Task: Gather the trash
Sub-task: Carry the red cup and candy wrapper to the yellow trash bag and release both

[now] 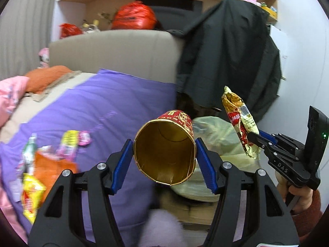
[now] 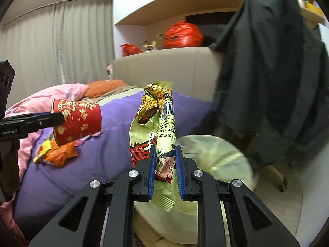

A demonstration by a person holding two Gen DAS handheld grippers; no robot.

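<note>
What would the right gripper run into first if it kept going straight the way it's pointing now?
Probably the bin lined with a pale yellow-green bag, just ahead of and below the right gripper, which is shut on a noodle wrapper. Depth is uncertain; it might pass over the rim toward the purple bedspread.

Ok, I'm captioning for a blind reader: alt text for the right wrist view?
The right gripper pinches a yellow noodle wrapper above a bag-lined bin. At left, the left gripper holds a red paper cup over a purple bedspread.

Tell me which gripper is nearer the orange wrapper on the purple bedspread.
Left. The left gripper, holding the red cup, is just beside the orange wrapper. The right gripper, gripping a noodle packet, is over by the bin bag.
</note>
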